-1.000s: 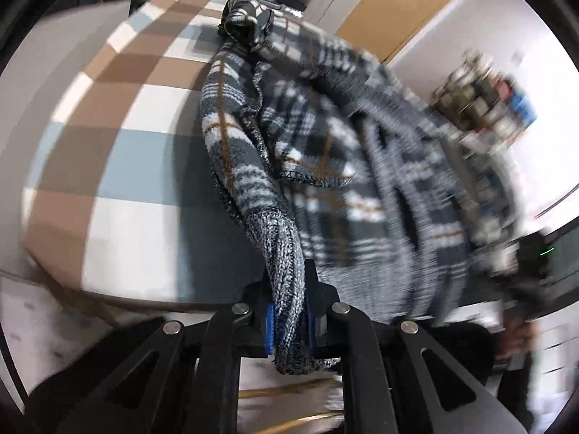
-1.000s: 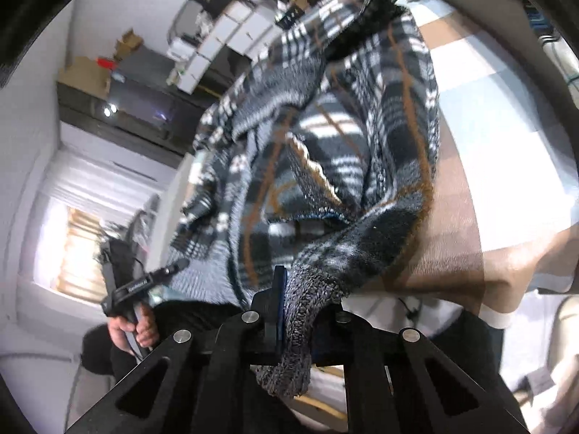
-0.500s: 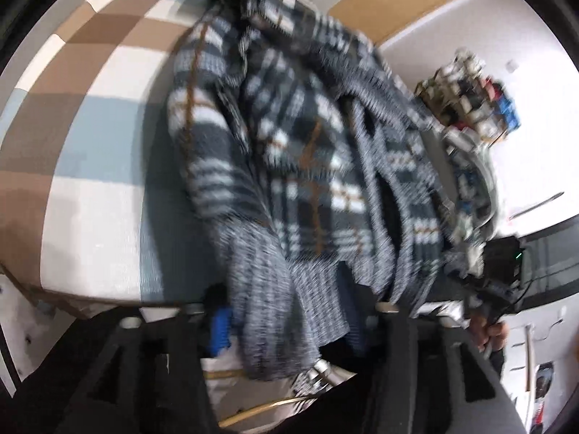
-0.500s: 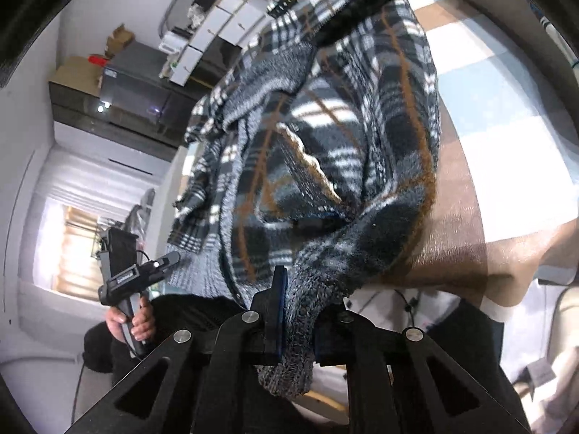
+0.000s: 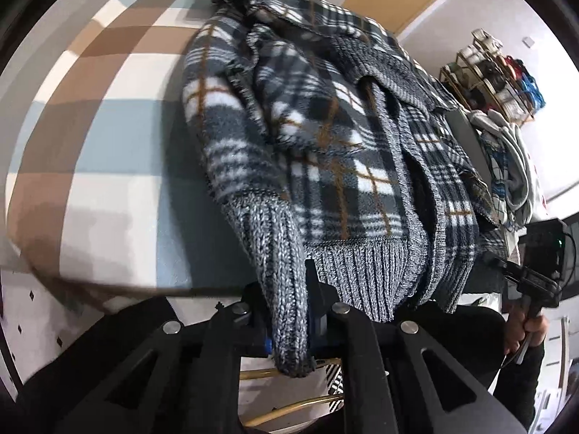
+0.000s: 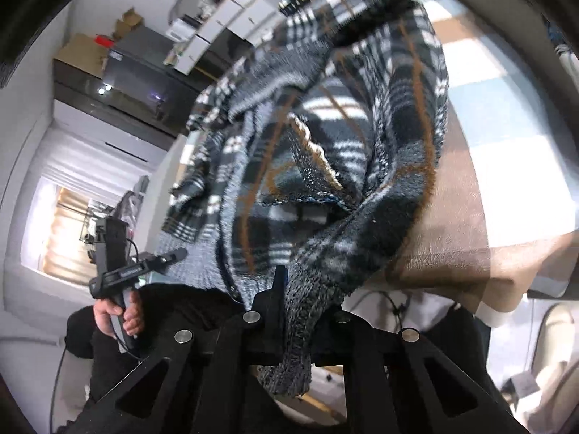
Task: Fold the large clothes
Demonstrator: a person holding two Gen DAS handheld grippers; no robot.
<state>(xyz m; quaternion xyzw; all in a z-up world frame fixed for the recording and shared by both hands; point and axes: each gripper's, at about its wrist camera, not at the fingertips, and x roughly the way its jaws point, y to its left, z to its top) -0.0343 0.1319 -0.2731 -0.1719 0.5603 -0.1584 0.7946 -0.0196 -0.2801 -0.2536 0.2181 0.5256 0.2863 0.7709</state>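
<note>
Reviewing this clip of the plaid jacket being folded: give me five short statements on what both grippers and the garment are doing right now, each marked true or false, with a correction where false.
1. The left gripper is shut on a grey ribbed knit cuff of the plaid jacket. True.
2. The right gripper is open and holds nothing. False: it is shut on a knit edge of the same jacket.
3. The jacket lies on a checked cloth of brown, white and pale blue squares. True.
4. The jacket is plain red. False: it is a dark grey and white plaid with thin orange-brown lines.
5. The jacket is already folded into a flat, neat rectangle. False: it is bunched and creased, with its near edge held at the cloth's edge.
</note>
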